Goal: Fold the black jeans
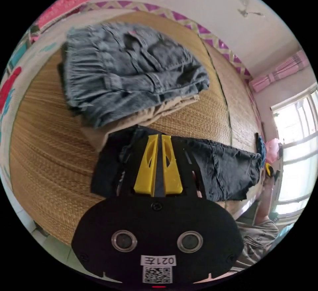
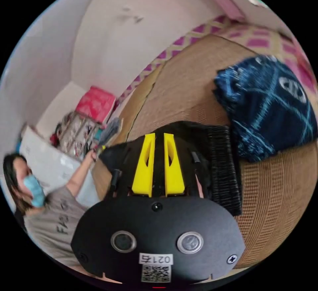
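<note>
The black jeans point(image 1: 225, 171) lie stretched across the woven mat point(image 1: 46, 158) between my two grippers. My left gripper point(image 1: 158, 136) has its yellow jaws nearly together, with a strip of the dark cloth pinched between them at one end of the jeans. In the right gripper view, my right gripper point(image 2: 159, 134) is shut on the other end, beside the ribbed black waistband point(image 2: 222, 168). The right gripper point(image 1: 268, 169) also appears small at the far end of the jeans in the left gripper view.
A folded stack, grey denim point(image 1: 132, 69) on a beige garment point(image 1: 165, 108), sits on the mat just beyond my left gripper. A blue patterned garment point(image 2: 271, 105) lies on the mat beyond my right gripper. The person point(image 2: 49, 218) stands at the mat's edge. A window point(image 1: 298, 145) is behind.
</note>
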The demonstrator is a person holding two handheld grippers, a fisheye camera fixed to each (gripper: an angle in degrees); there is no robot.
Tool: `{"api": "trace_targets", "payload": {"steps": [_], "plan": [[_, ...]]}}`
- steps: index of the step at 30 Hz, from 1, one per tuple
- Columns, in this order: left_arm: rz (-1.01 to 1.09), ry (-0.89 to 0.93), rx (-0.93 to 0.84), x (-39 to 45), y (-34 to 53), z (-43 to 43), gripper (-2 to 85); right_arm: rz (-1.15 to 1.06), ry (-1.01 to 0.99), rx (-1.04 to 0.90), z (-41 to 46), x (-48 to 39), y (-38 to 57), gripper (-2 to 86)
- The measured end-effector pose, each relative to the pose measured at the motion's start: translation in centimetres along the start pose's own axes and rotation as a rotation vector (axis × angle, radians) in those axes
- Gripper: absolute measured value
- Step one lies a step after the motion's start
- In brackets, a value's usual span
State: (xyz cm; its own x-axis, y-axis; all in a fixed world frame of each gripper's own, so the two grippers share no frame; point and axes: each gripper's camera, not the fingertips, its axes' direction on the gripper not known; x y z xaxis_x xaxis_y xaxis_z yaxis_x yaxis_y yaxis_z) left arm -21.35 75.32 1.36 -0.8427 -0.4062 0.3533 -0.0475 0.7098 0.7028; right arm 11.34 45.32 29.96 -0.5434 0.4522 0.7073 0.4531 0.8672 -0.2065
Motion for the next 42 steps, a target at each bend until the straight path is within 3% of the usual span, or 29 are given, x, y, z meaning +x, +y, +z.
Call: {"api": "trace_targets", "payload": {"steps": [3,5,8,9,10,11,14,18,23,26,28,36,39,42], "plan": [[0.137,0.121,0.116,1.6,4.7,-3.9,-0.9,-0.422,0.006,-0.179,4.7,-12.0,3.3,-0.1],[0.278,0.199,0.026,4.5,7.6,-3.5,-0.9,-0.715,0.098,-0.323,9.9,-20.6,8.3,-0.8],[0.48,0.013,-0.082,9.3,13.1,-0.4,-1.0,-0.939,0.286,-0.455,16.4,-26.8,14.0,-0.9],[0.528,-0.125,-0.103,9.8,15.0,1.8,-1.0,-0.957,0.356,-0.487,17.8,-27.3,14.8,-0.9],[0.543,-0.217,-0.152,8.9,16.4,4.4,-1.0,-0.995,0.521,-0.593,20.8,-27.2,16.3,-0.9],[0.541,-0.194,-0.118,8.2,16.9,4.4,-1.0,-1.041,0.558,-0.527,20.9,-27.8,17.4,-0.9],[0.387,-0.104,-0.078,3.1,16.9,2.8,-0.9,-0.962,0.56,-0.552,21.0,-28.5,17.1,-0.8],[0.163,-0.181,0.187,-4.7,20.5,-4.9,-0.8,-0.912,0.515,-0.532,20.4,-28.9,16.6,-0.7],[-0.082,-0.126,0.202,-14.2,25.7,-9.0,0.7,-0.837,0.489,-0.473,19.4,-29.2,16.4,-0.7],[-0.228,0.036,0.182,-19.4,27.7,-8.8,8.5,-0.771,0.465,-0.456,18.9,-28.9,16.0,-0.7],[-0.319,0.237,0.132,-22.8,28.1,-6.4,11.2,-0.723,0.435,-0.46,18.6,-28.5,15.3,-0.6],[-0.486,0.361,0.271,-29.0,26.5,-4.6,7.8,-0.567,0.311,-0.456,17.1,-26.2,13.3,-0.6],[-0.566,0.425,0.371,-32.4,27.2,-7.1,5.0,-0.587,0.338,-0.461,17.1,-26.3,13.4,-0.6],[-0.502,0.382,0.328,-32.5,25.3,-11.2,4.2,-0.61,0.358,-0.465,17.0,-26.3,13.4,-0.6]]}}
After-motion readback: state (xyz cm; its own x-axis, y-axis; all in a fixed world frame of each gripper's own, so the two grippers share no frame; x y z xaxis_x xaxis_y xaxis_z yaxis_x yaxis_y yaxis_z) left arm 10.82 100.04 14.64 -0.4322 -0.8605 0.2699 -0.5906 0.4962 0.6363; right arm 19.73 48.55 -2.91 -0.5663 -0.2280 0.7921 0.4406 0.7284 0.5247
